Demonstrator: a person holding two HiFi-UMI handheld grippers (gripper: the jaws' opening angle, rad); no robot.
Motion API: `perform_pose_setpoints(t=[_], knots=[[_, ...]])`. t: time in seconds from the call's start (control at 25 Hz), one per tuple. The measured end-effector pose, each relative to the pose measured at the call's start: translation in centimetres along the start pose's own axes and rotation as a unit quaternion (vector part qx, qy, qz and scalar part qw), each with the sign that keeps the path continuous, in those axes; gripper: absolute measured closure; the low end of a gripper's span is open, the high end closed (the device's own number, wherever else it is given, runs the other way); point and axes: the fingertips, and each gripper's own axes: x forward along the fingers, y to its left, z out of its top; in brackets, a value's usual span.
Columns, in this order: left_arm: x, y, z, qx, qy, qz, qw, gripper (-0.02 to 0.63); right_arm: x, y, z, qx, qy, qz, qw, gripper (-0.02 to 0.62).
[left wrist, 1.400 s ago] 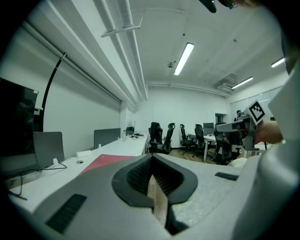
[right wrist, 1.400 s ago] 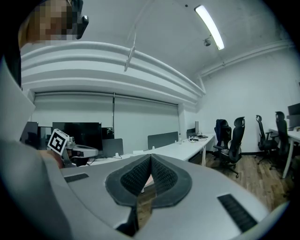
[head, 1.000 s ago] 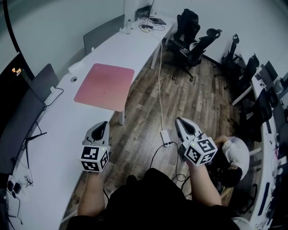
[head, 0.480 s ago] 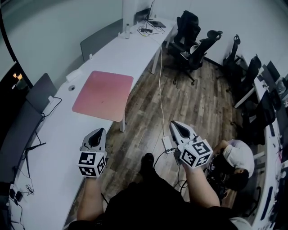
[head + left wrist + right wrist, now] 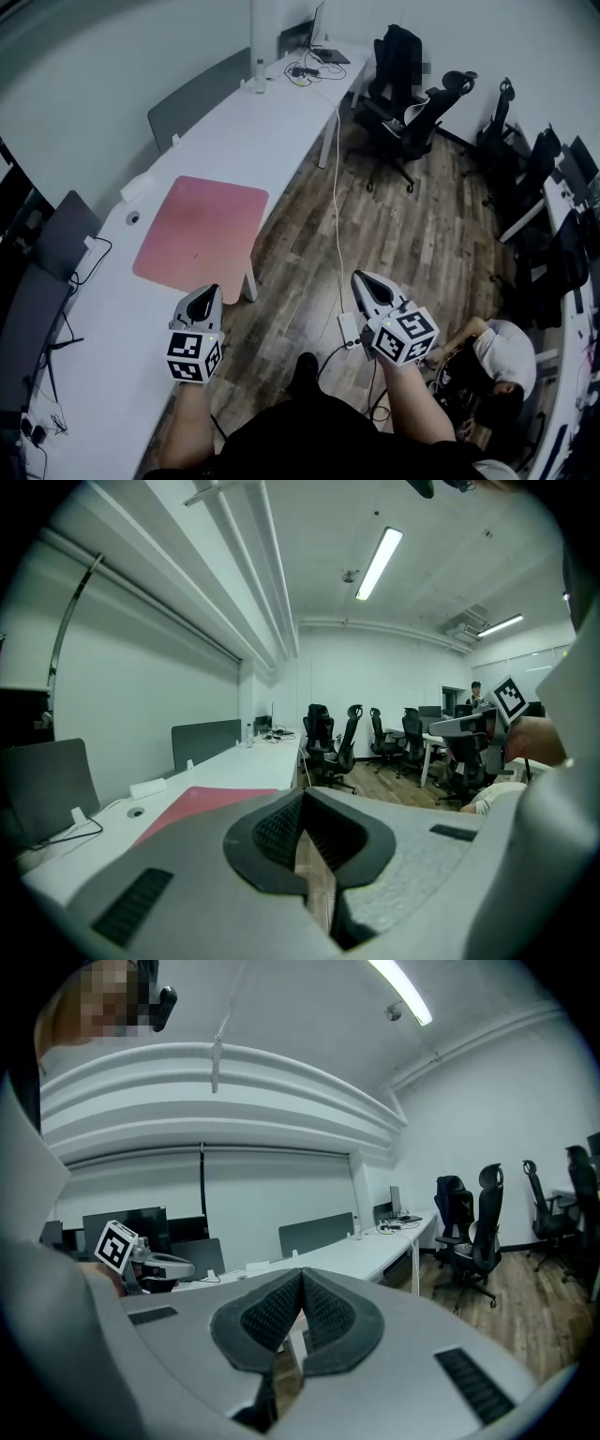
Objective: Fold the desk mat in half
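Observation:
A pink desk mat (image 5: 200, 233) lies flat and unfolded on the long white desk (image 5: 253, 122), its near right corner at the desk's edge. The mat's near edge (image 5: 202, 803) also shows in the left gripper view, just beyond the jaws. My left gripper (image 5: 207, 294) hovers over the desk's edge a little nearer than the mat, shut with nothing in it. My right gripper (image 5: 364, 281) is held over the wooden floor, to the right of the desk, also shut and empty. Neither gripper touches the mat.
Grey partition screens (image 5: 192, 105) stand along the desk's far side. Cables, a bottle and a laptop (image 5: 314, 52) sit at the desk's far end. Black office chairs (image 5: 412, 103) stand on the floor (image 5: 403, 234). A power strip and cable (image 5: 348, 328) lie below. A person (image 5: 502, 352) crouches at right.
The view has shifted, so the mat now lies lower and further left in the picture. Both grippers sit slightly lower in the view and remain shut.

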Motion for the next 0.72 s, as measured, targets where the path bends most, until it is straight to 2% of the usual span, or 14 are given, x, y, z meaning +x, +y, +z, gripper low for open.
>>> perform_pose_setpoints(t=[0.16,0.36,0.72], knots=[[4.9,0.0,1.1,0.002,0.014,0.009,0.9999,0.604,4.2,-4.4,1.1,0.0,0.006,0.016,1.0,0.603],[8.6,0.5,2.1,-0.001,0.029,0.037,0.9989,0.604,8.0,-7.3,1.9,0.0,0.015,0.053,0.999,0.603],[11.3,0.7,0.9,-0.002,0.059,0.058,0.9966,0.604,12.9,-7.9,1.1,0.004,0.038,0.103,0.994,0.603]])
